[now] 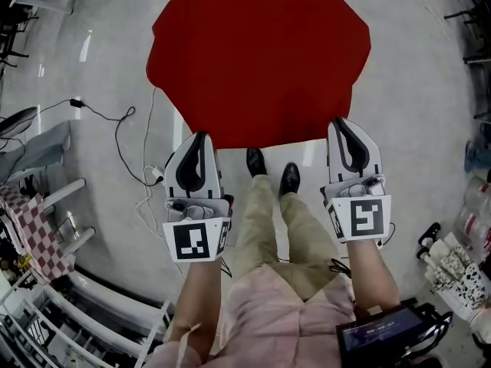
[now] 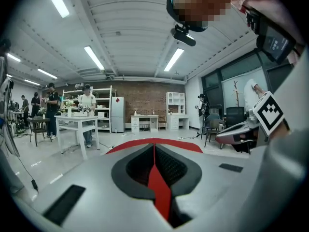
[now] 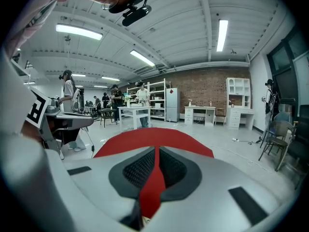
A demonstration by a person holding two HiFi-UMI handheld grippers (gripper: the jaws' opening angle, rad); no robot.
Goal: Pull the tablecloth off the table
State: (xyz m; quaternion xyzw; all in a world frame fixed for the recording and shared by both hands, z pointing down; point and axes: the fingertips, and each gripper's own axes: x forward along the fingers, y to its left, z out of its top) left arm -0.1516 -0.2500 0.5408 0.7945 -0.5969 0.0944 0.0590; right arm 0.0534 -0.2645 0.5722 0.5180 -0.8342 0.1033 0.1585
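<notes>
Both grippers clamped on the red tablecloth (image 1: 257, 52).
I see the left gripper (image 1: 201, 138) and right gripper (image 1: 338, 124) pinching its near edge (red fabric shows between each shut pair of jaws); it spreads out just ahead of the shoes (image 1: 256, 162).

Plain red tablecloth (image 1: 257, 60), white-and-black left hand-held gripper (image 1: 201, 136) and right hand-held gripper (image 1: 338, 123), red-and-white checked cloth (image 1: 34, 232)
</notes>
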